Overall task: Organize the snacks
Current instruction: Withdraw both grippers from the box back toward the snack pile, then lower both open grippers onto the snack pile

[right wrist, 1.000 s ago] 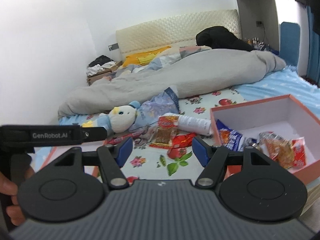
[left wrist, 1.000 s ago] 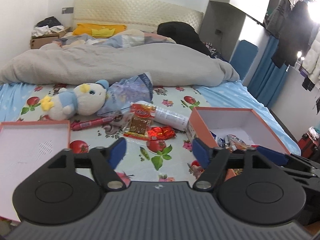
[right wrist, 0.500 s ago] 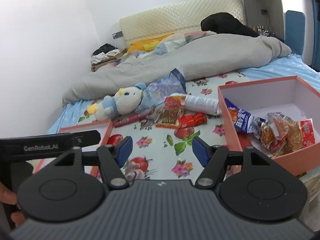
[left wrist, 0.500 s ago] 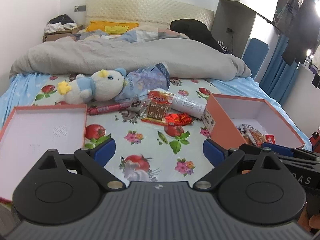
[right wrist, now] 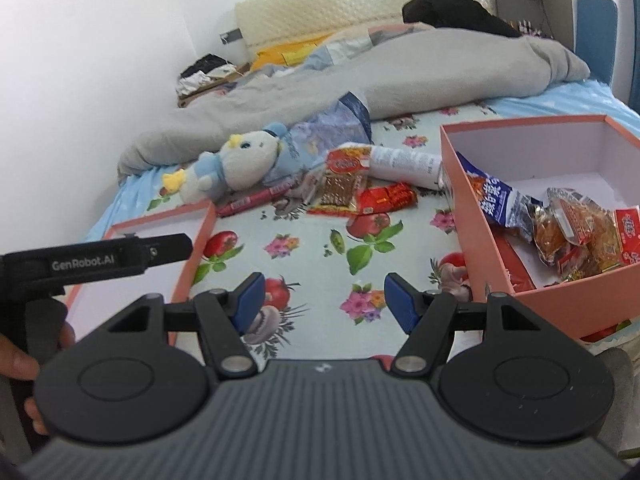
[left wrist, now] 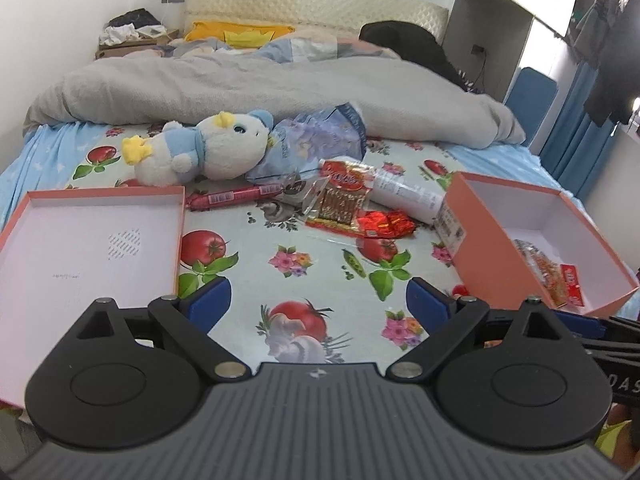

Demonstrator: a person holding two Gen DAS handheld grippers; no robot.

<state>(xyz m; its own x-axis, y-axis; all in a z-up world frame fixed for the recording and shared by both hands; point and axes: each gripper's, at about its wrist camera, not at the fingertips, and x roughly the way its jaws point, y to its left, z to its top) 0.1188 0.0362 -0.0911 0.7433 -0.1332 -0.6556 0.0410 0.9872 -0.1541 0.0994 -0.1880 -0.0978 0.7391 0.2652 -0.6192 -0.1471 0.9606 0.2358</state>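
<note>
Both grippers are hanging low at the bottom of their frames, above the flowery bed sheet (left wrist: pixel 312 248). The left gripper (left wrist: pixel 318 304) is standing wide open and is holding nothing. The right gripper (right wrist: pixel 324 300) is open too, a bit less wide, and is also carrying nothing.

The snacks are sitting in two spots. Some are already lying in the orange box (right wrist: pixel 560 304) at the right of the right view — a blue bag (right wrist: pixel 494 200), some cakes in clear wraps (right wrist: pixel 576 224) and a red packet (right wrist: pixel 628 232). The rest are waiting in a pile near the middle of the left view: a long red sausage (left wrist: pixel 236 198), a flat brown snack pack (left wrist: pixel 342 202), a shiny red pack (left wrist: pixel 386 224) and a white tube (left wrist: pixel 406 198). These are touching or lying on top of each other. A big soft bag (left wrist: pixel 320 140) is leaning behind them, partly under the toy bird (left wrist: pixel 204 152).

Here is what I think could go wrong. The packs are flat and slippery, so the fingers could be sliding off or grabbing two at once. The tube is round — a bump could be sending it rolling. Reaching for the big bag could be dragging the toy along. The box lid (left wrist: pixel 80 236) at the left is sitting close by, and the two grippers are close together, so they could be bumping each other.
</note>
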